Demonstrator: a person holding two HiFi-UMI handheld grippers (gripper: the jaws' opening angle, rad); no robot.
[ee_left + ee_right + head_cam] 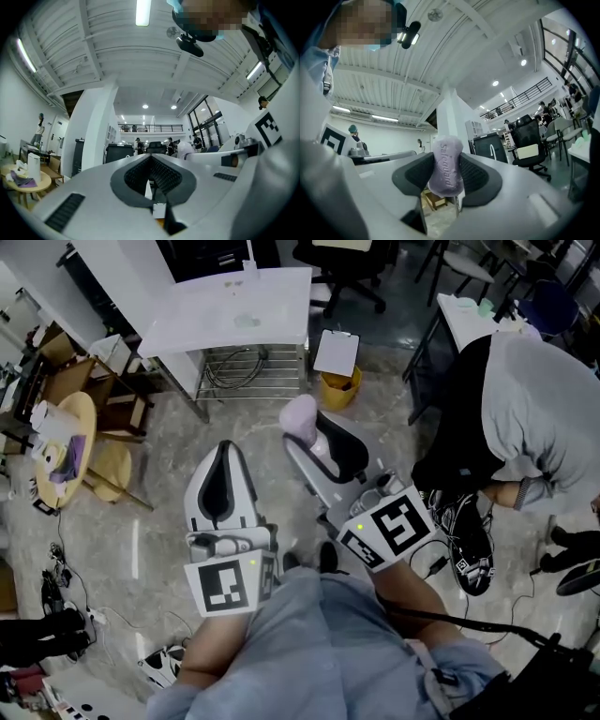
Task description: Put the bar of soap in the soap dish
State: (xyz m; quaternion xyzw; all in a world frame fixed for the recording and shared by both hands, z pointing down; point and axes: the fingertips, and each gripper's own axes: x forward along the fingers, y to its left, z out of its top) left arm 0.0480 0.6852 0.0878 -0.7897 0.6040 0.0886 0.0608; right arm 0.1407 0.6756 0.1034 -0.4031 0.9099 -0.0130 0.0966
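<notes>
A lilac bar of soap stands on end between the jaws of my right gripper, held up over the floor. In the right gripper view the soap is clamped between the two black pads. My left gripper hangs beside it to the left, jaws together and empty; its pads meet at the tip of the left gripper. On the white table ahead lies a pale oval thing that may be the soap dish.
A yellow bin with a clipboard stands below the table's right end. A round wooden table with clutter is at the left. A person in grey bends over at the right. Cables lie on the floor at the left.
</notes>
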